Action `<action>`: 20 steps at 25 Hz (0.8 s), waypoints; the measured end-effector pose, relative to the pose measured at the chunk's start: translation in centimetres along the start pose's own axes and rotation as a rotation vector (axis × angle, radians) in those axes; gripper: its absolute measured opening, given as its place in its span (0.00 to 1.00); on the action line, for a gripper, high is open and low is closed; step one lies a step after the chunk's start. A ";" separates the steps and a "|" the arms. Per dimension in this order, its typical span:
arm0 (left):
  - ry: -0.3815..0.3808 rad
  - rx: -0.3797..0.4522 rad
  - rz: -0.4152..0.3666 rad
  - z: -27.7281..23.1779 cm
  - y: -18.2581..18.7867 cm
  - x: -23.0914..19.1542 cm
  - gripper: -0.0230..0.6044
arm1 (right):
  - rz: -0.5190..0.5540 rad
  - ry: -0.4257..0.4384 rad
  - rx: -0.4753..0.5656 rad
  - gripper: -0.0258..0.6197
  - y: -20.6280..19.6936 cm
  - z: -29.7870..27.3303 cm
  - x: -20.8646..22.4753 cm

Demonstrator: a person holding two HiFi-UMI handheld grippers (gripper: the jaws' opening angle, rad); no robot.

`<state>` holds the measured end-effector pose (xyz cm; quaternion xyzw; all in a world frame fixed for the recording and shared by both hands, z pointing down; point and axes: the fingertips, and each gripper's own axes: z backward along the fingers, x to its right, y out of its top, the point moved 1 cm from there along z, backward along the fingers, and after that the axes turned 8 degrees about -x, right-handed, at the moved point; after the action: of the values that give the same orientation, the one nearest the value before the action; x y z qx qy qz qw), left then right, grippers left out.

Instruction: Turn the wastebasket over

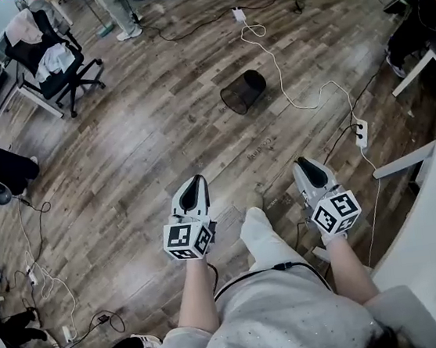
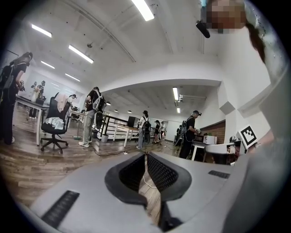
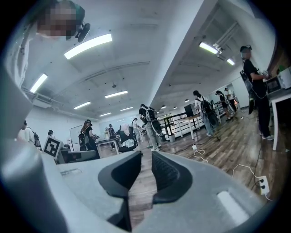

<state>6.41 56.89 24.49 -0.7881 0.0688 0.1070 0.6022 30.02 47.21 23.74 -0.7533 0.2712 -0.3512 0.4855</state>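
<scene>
The wastebasket (image 1: pixel 243 92) lies on its side on the floor, well ahead of me. My left gripper (image 1: pixel 194 182) is clenched empty, my right gripper (image 1: pixel 306 163) slightly parted on nothing. A clumsy nudge could roll the round mesh away, perhaps into the white cable (image 1: pixel 295 105) nearby.

Bare floor (image 1: pixel 198 144) before wastebasket (image 1: pixel 243 92), cable (image 1: pixel 296 107) beside

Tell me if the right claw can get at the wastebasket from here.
Probably not yet: the wastebasket lies on its side well ahead of the right claw. Only bare floor lies between, so stepping forward should do.
</scene>
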 end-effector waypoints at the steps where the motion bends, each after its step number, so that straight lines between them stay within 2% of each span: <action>1: 0.001 -0.004 0.004 -0.9 0.2 -0.5 0.06 | -0.003 0.000 -0.008 0.14 0.2 -1.0 0.4; 5: 0.011 -0.016 0.032 -4.9 1.2 -2.6 0.08 | -0.010 -0.003 -0.043 0.16 1.2 -4.8 2.7; 11: 0.018 -0.044 0.068 -11.0 2.3 -5.7 0.16 | -0.024 -0.040 -0.087 0.19 2.3 -10.1 6.8; 20: 0.032 -0.083 0.055 -19.9 4.8 -9.8 0.17 | -0.044 -0.067 -0.109 0.25 4.4 -17.3 12.2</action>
<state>-2.54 36.28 27.52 -0.8118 0.0956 0.1135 0.5647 23.46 27.00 27.80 -0.7958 0.2569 -0.3212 0.4445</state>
